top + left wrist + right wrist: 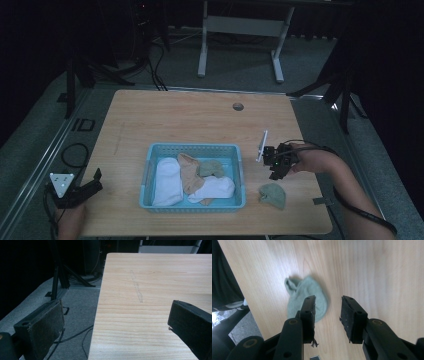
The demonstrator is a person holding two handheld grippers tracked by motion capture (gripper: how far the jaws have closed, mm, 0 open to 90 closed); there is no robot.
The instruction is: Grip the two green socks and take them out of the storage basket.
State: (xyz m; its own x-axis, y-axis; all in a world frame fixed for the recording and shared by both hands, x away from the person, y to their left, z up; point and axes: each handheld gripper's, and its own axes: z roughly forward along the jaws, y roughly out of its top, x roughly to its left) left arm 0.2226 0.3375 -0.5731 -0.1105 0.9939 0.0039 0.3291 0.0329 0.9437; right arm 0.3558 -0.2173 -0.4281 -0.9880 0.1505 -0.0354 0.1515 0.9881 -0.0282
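The right gripper (328, 315) is hovering above the table (200, 120), jaws part open and empty. The green sock (308, 297) is lying loose just beside the basket (192, 149). Judgement: lower squarely, straddling the bunched middle before closing. The left gripper (112, 325) is resting wide open, empty.

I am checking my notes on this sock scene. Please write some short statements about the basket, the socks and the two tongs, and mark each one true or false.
1. The blue basket holds several socks. True.
2. A green sock lies on the table outside the basket, at its right. True.
3. The right tongs are shut on the green sock. False: they are open above the table, and the sock lies free.
4. The left tongs are open and hold nothing. True.
5. The basket holds only white socks. False: a tan sock and a second green sock lie there with the white sock.
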